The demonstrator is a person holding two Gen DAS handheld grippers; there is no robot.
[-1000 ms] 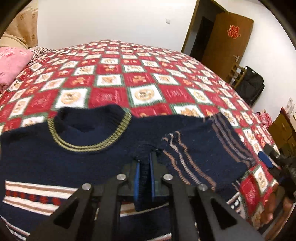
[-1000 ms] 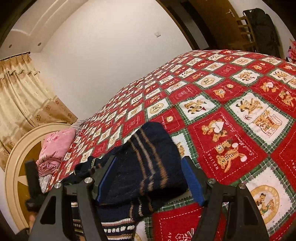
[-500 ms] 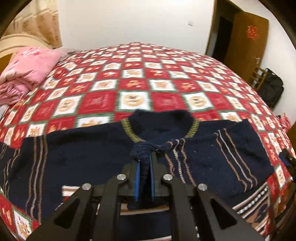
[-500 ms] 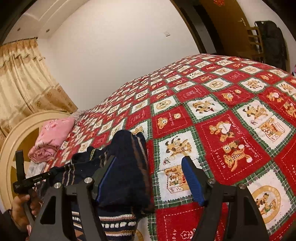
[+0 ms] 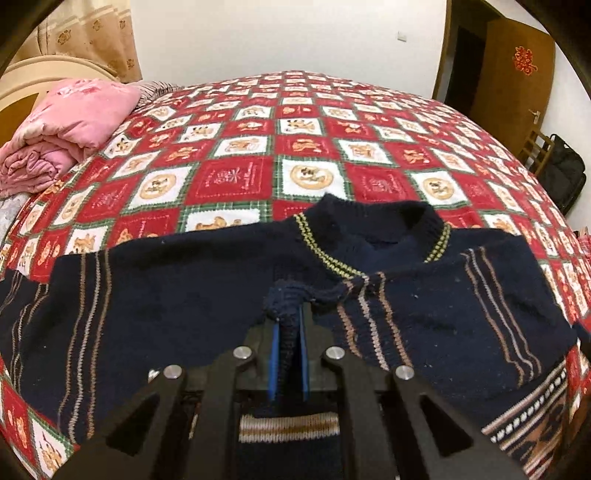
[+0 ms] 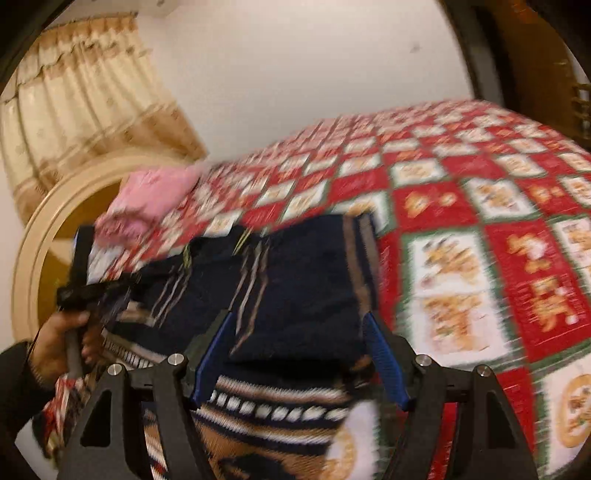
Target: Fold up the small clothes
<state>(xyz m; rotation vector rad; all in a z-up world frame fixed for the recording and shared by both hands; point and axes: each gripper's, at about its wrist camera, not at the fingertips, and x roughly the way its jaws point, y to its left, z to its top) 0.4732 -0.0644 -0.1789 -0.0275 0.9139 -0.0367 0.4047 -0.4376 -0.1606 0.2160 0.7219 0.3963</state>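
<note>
One navy sweater (image 5: 207,295) covers the red patchwork bedspread (image 5: 314,122); white walls (image 5: 280,33) behind.

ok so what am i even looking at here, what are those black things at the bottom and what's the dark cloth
No robot here: a person holds a hand-held claw in each hand, and each claw carries a wide-angle camera looking along its fingers. The black bars at the bottom are the claws themselves.

The left claw is seen from its own camera. It is shut, pinching a fold of the navy sweater just below the collar.

The right claw, in its own blurry picture, is open, with a folded part of the sweater between its fingers. That view also shows the person's left hand.

The sweater lies on a red patchwork bedspread, with a pink folded quilt at the far left.
</note>
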